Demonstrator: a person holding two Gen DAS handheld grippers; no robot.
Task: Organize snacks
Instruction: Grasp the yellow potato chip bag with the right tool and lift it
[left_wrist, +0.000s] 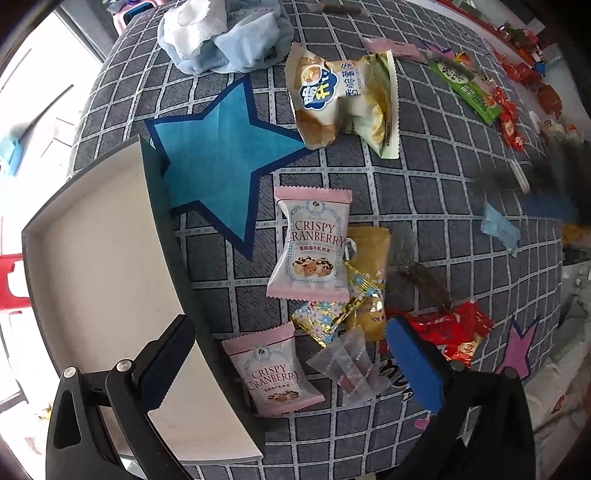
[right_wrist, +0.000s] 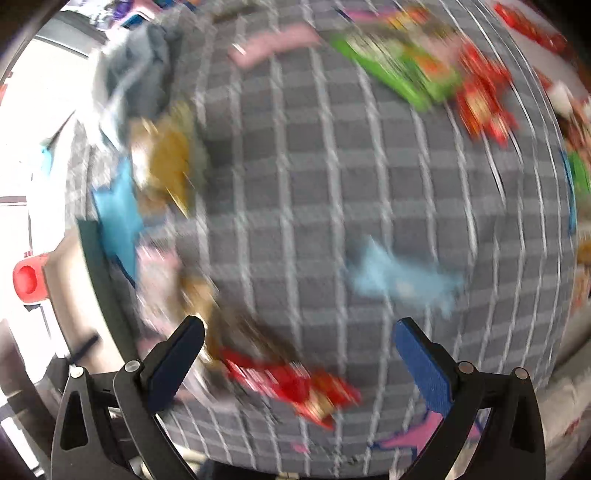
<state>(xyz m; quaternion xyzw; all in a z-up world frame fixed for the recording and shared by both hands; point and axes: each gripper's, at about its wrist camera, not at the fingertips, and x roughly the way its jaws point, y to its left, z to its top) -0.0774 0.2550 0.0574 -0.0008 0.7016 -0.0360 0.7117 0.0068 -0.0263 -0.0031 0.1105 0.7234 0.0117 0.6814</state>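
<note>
My left gripper (left_wrist: 291, 347) is open and empty, low over a pile of snacks on a grey checked cloth. Between its fingers lie a pink Crispy Cranberry packet (left_wrist: 271, 373) and a clear wrapped candy (left_wrist: 351, 365). A second Crispy Cranberry packet (left_wrist: 312, 243) lies just beyond, over a yellow packet (left_wrist: 369, 258) and a gold foil candy (left_wrist: 332, 310). A red packet (left_wrist: 450, 328) lies right of the right finger. A white tray with a dark rim (left_wrist: 92, 258) sits at the left. My right gripper (right_wrist: 299, 350) is open and empty; its view is motion-blurred, with a red packet (right_wrist: 295, 384) between its fingers.
A chips bag (left_wrist: 343, 99) and a blue towel (left_wrist: 225, 33) lie farther back. A green packet (left_wrist: 465, 88) and red candies (left_wrist: 509, 118) lie at the far right. A light blue wrapper (left_wrist: 500, 227) lies at mid right; it also shows in the right wrist view (right_wrist: 399, 280).
</note>
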